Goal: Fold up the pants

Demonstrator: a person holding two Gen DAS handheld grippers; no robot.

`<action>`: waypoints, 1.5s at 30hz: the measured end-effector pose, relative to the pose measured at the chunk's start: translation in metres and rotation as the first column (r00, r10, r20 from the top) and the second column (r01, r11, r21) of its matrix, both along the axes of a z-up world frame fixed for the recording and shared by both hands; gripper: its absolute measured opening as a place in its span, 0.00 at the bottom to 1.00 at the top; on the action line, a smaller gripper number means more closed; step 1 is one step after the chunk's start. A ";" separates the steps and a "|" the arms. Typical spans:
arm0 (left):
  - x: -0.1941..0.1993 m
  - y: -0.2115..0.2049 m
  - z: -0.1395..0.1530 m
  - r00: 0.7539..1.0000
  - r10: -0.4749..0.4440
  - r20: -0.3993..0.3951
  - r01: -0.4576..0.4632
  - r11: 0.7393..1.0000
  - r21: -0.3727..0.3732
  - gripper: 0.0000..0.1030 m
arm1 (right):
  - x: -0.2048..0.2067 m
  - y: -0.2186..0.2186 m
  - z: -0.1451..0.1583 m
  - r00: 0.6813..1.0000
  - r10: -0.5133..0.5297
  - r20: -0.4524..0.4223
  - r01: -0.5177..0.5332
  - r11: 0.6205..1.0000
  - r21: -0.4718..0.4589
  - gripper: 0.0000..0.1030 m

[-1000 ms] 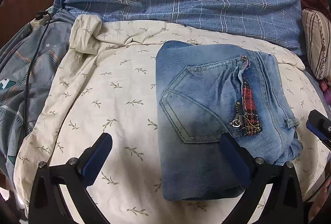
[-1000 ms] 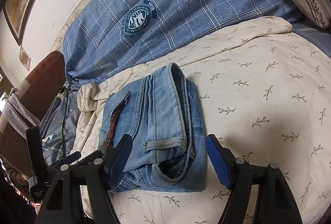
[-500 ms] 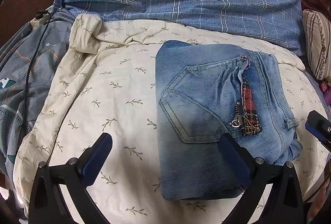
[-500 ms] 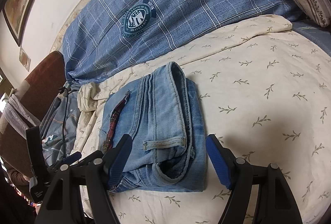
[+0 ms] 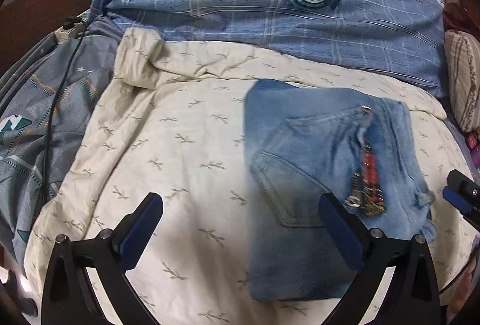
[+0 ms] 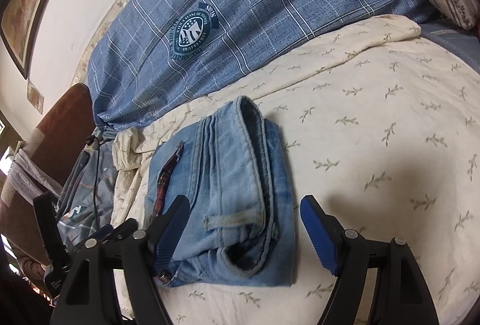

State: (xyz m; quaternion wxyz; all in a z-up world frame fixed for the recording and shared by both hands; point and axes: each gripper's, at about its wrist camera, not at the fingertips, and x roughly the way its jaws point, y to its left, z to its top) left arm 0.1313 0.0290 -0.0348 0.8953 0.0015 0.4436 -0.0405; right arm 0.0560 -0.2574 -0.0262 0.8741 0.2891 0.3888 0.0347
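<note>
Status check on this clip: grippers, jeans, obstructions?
Left gripper open, empty. Right gripper open, empty. Jeans folded, lying on cream sheet. Nothing obstructing.

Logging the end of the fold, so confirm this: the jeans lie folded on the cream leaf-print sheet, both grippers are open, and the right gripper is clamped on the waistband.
One detail is wrong. The right gripper is not clamped on the waistband; the right wrist view shows its jaws spread wide, gripping nothing. The jeans do lie folded on the cream leaf-print sheet, and the left gripper is open too.
</note>
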 end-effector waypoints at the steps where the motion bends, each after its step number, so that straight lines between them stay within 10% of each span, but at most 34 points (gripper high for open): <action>1: 0.003 0.004 0.000 1.000 0.008 -0.002 -0.008 1.000 0.000 1.00 | 0.004 -0.001 -0.001 1.000 0.003 -0.008 -0.003 1.000 0.004 0.77; 21: 0.024 -0.001 -0.014 0.989 -0.112 -0.099 0.100 0.988 -0.121 1.00 | 0.054 -0.018 -0.044 0.985 0.086 -0.149 -0.070 0.992 0.109 0.78; 35: 0.053 -0.009 -0.033 0.946 -0.278 -0.167 0.212 0.920 -0.330 1.00 | 0.065 -0.047 -0.062 0.974 0.214 -0.071 -0.173 0.909 0.378 0.77; 45: 0.061 -0.013 -0.038 0.920 -0.350 -0.174 0.252 0.871 -0.421 0.88 | 0.072 -0.011 -0.055 0.952 0.300 -0.066 -0.262 0.906 0.332 0.79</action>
